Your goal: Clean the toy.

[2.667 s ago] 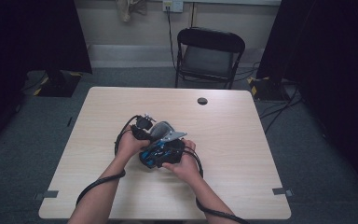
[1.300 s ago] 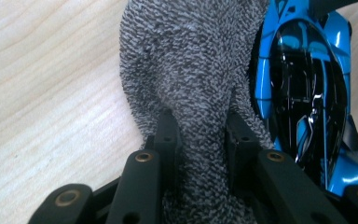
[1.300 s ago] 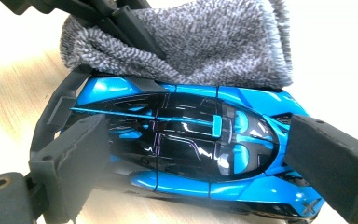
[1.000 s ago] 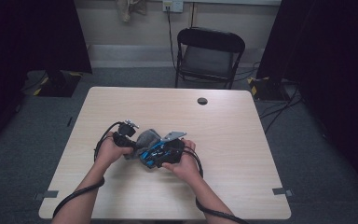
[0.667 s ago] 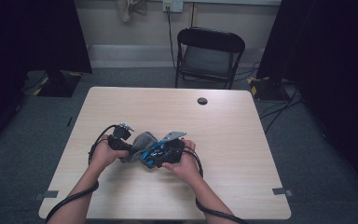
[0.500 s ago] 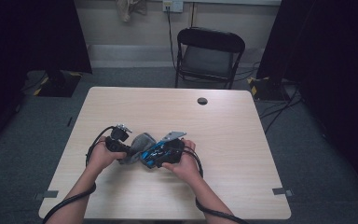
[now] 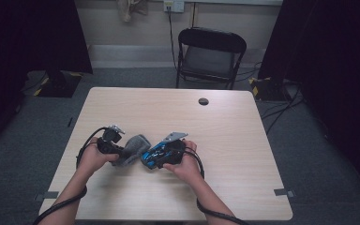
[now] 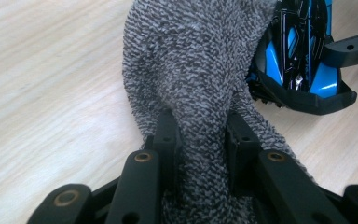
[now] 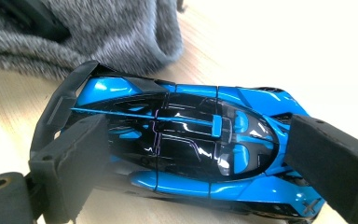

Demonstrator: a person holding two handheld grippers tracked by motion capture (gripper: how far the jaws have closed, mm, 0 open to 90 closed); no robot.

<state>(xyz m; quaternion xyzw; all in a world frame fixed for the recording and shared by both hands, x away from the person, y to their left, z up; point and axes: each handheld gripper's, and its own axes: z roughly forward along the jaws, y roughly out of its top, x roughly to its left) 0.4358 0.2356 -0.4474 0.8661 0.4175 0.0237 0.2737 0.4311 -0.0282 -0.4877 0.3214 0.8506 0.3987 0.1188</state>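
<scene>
The left tongs (image 8: pixel 200 140) are clamped on a bunched grey cloth (image 8: pixel 196 70), apparently for wiping. Just to its right, on the worktop (image 7: pixel 243 117), a blue toy car (image 9: pixel 186 149) sits gripped lengthwise between the right tongs (image 9: pixel 205 163), likely held steady. Both forearms reach forward, hands angled inward.
</scene>
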